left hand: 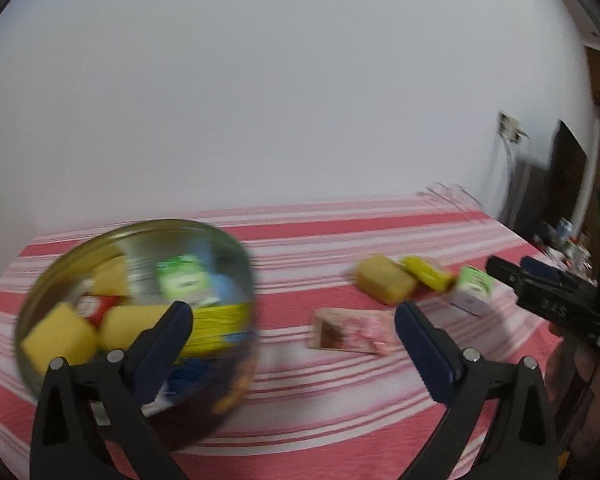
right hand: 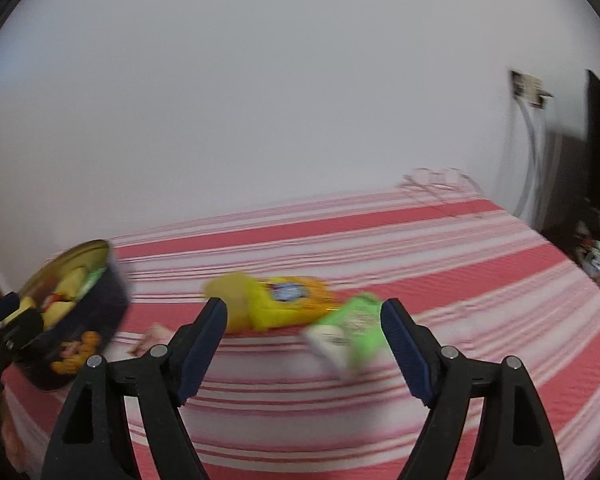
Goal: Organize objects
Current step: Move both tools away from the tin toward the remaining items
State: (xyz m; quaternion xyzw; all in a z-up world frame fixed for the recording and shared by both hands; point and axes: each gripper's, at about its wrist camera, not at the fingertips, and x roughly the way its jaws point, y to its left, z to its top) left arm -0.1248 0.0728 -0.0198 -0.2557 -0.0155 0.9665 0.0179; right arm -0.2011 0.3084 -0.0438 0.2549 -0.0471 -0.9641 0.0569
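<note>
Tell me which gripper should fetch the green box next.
Probably right. The right gripper, open and empty, has the green box just ahead between its fingers; the left gripper faces the pink packet.

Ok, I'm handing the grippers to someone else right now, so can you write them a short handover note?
Left gripper: open, empty, just right of the round tin.
Right gripper: open, empty, pointing at the loose items.
Tin: on the striped cloth, already holding several yellow packets, a green box and a red-and-white piece.
Left on the cloth: yellow block, yellow packet, green-and-white box, pink packet.
Done: part of the items are in the tin.
Left: probably move those four into it; the green-and-white box looks nearest the right gripper.
</note>
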